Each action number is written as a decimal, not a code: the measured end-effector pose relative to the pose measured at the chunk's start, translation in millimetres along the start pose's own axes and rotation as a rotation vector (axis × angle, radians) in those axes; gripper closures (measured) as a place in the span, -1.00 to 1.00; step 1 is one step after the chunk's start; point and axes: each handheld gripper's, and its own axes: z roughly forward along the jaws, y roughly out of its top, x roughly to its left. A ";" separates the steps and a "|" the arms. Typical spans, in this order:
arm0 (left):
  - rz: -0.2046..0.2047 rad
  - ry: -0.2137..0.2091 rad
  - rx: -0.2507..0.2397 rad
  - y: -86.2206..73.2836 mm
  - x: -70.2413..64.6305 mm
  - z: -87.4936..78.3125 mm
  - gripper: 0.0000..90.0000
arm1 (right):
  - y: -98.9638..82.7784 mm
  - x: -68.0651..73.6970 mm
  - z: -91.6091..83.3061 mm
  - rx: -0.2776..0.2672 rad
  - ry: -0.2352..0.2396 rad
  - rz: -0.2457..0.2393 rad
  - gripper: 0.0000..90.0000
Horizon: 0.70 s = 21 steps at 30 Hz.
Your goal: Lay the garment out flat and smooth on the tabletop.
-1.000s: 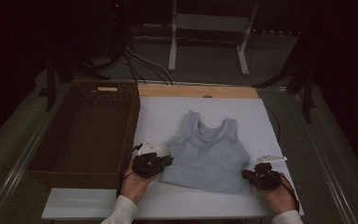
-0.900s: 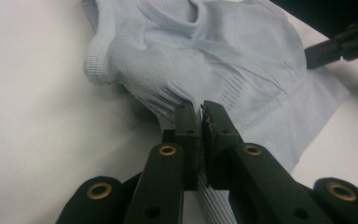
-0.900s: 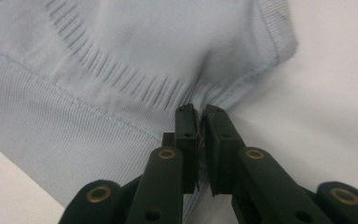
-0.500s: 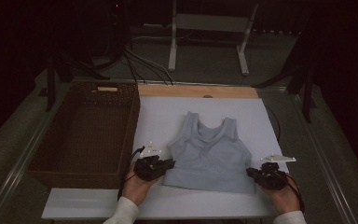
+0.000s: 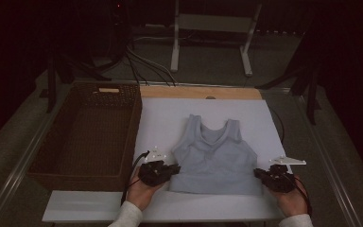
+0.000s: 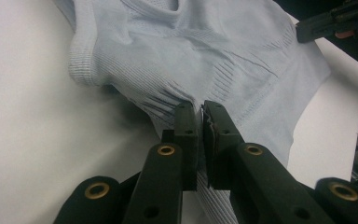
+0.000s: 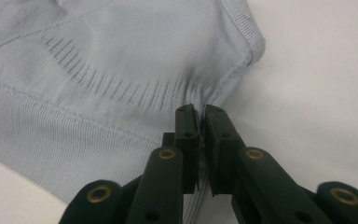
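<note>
On the white worktop (image 5: 170,118) beside a wicker basket (image 5: 82,137), the left tool (image 5: 174,169) and right tool (image 5: 259,173) each pinch the pale-blue top (image 5: 215,158) at opposite lower corners.

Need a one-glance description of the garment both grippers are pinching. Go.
On the white table top, right of the brown wicker basket, lies a pale blue ribbed tank top, straps pointing away from the person. It is the lone piece of cloth there, with the left gripper and right gripper clamped on its lower side edges.
</note>
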 end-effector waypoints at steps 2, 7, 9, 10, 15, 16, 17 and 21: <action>0.000 -0.001 -0.003 -0.3 -1.2 0.5 0.89 | -0.5 0.0 -1.0 -0.005 -0.004 0.006 0.89; 0.007 -0.006 0.001 -1.2 -3.5 2.2 0.87 | -2.3 -0.7 -3.7 -0.015 -0.010 0.012 0.89; 0.014 -0.006 0.005 -1.5 -4.0 2.5 0.84 | -3.4 -1.1 -4.7 -0.016 -0.011 0.015 0.89; 0.012 -0.005 0.004 -1.7 -4.1 2.6 0.82 | -4.0 -1.2 -5.1 -0.016 -0.013 0.016 0.89; 0.004 -0.004 -0.009 -1.7 -3.5 2.2 0.49 | -6.6 -2.9 -6.3 -0.017 -0.014 0.023 0.89; 0.003 -0.002 -0.013 -1.6 -3.3 2.1 0.41 | -7.2 -3.3 -6.4 -0.021 -0.013 0.024 0.89; 0.001 -0.003 -0.020 -1.6 -3.3 2.1 0.33 | -7.8 -3.3 -6.6 -0.022 -0.014 0.027 0.89; -0.006 -0.003 -0.056 -0.7 -3.4 0.3 0.07 | -9.8 -2.9 -7.5 -0.032 -0.012 0.027 0.87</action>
